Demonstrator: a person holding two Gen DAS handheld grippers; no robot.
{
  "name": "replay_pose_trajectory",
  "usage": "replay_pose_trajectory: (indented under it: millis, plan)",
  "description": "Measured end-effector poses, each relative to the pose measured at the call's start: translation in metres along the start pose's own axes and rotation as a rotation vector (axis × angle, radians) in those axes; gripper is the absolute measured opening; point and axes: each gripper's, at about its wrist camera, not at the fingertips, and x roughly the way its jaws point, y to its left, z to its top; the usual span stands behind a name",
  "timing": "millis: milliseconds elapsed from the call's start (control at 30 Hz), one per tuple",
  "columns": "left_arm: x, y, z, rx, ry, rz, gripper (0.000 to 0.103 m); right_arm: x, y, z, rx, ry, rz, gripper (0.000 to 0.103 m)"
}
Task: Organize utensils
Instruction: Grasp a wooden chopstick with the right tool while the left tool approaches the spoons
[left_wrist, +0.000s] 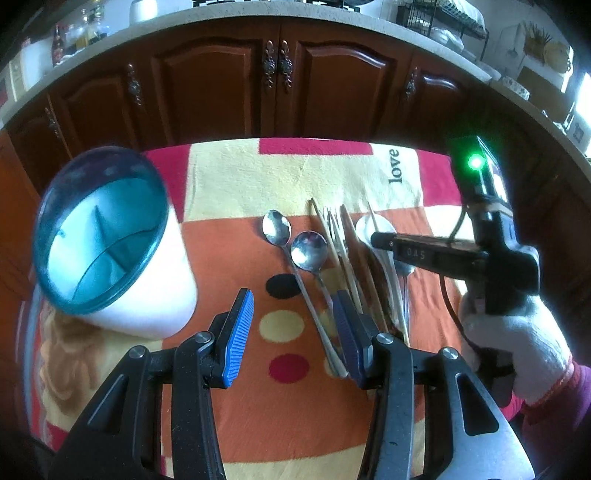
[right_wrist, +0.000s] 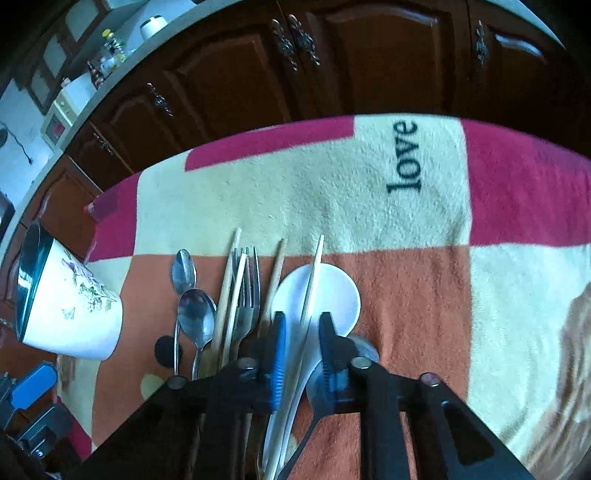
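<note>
I'm looking down at my bench (right_wrist: 406, 295), which is covered by a towel (left_wrist: 236, 177) in orange, cream and magenta blocks with the word "love" printed on it. Dark wooden cabinets (left_wrist: 229, 77) run behind it under a pale counter.

On the left side of the towel stands the utensil holder (left_wrist: 107, 251), a white cup with a blue translucent rim and a divider inside; nothing sits in it that I can see.

My left claw (left_wrist: 291, 332) hangs over the towel with its blue pads wide apart and nothing between them, just beside the near ends of the utensil handles. My right claw (right_wrist: 301, 354) has its pads drawn narrow over the white spoon (right_wrist: 328, 295) and a chopstick (right_wrist: 314, 280) lying across it; both run between the pads, but I cannot tell whether the pads press on them. A gloved hand (left_wrist: 517, 339) holds that claw.

The utensils lie side by side in the middle of the towel: two metal spoons (left_wrist: 295, 240) at the left, then chopsticks and a fork (right_wrist: 247, 291), then the white spoon at the right.
</note>
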Motion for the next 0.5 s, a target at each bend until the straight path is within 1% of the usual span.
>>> replay_pose_trajectory:
  millis: [33,67,133,267,433,500]
  plan:
    - [0.005,-0.002,0.003,-0.001,0.008,-0.002,0.044,0.002,-0.003,-0.001,0.009,0.008,0.029,0.007]
    - [0.011,-0.003,0.006,-0.004,0.017,-0.001,0.044,0.0,-0.004,-0.003,0.008,0.004,0.04,0.007]
    - [0.022,-0.005,0.011,-0.014,0.04,-0.005,0.044,-0.007,-0.008,-0.007,0.002,-0.021,0.045,0.007]
    - [0.049,-0.009,0.018,-0.036,0.095,-0.015,0.044,-0.026,-0.021,-0.018,0.036,-0.058,0.065,0.005]
    - [0.071,-0.005,0.024,-0.075,0.122,0.015,0.044,-0.035,-0.037,-0.025,0.072,-0.062,0.11,0.005]
    - [0.078,-0.004,0.025,-0.077,0.13,0.034,0.044,-0.036,-0.039,-0.026,0.071,-0.067,0.109,0.005]
